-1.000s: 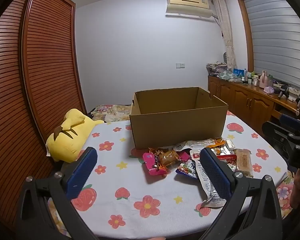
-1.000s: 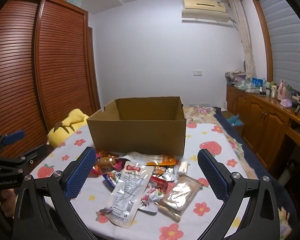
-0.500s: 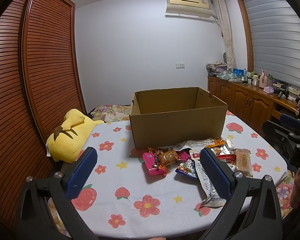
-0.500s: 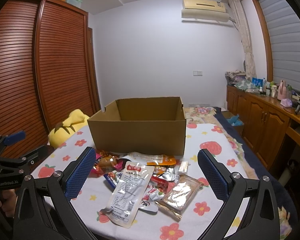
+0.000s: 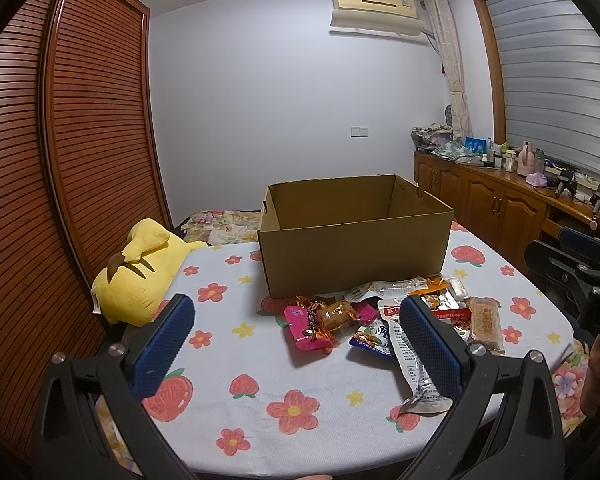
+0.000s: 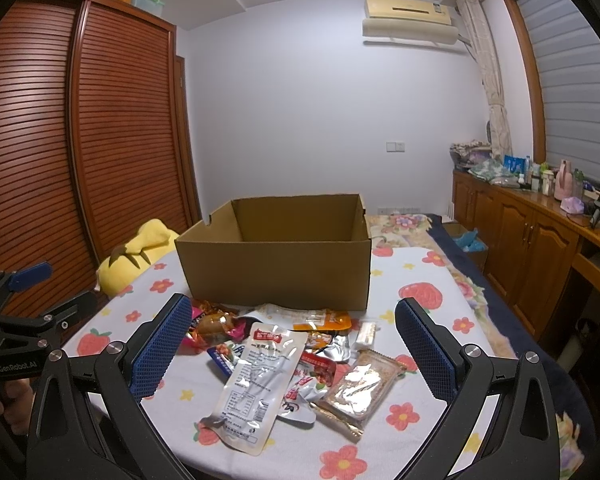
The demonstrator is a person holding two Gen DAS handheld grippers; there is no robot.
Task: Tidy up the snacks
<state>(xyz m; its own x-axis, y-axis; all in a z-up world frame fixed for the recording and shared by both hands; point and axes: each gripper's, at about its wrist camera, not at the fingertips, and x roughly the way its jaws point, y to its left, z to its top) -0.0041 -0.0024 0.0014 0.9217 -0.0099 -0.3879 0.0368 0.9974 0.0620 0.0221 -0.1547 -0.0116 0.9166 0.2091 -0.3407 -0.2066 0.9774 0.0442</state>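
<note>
Hovering short of the snack pile (image 6: 296, 356), both sets of tongs stand wide apart and hold nothing: the left tongs (image 5: 296, 344) and the right tongs (image 6: 292, 348) each frame the heap from the near edge of the flowered surface (image 6: 428, 312). The cardboard box (image 6: 276, 264) serves as the landmark. It sits open and, as far as its visible inner walls show, with nothing in it; its floor is hidden. All the snacks lie just in front of its near wall, overlapping one another: a long clear pouch (image 6: 256, 384) nearest the tongs, a beige wafer pack (image 6: 360, 384) to the right of it, a pink packet (image 5: 304, 326) at the left end of the heap. A yellow plush toy (image 5: 140, 276) lies well to the left of the box.

No snack appears packed yet. The main risk is the overlap: closing on the slick pouch could drag or pinch a neighbour beneath it, or let the film slip out. A low carry could catch the box's near wall.
</note>
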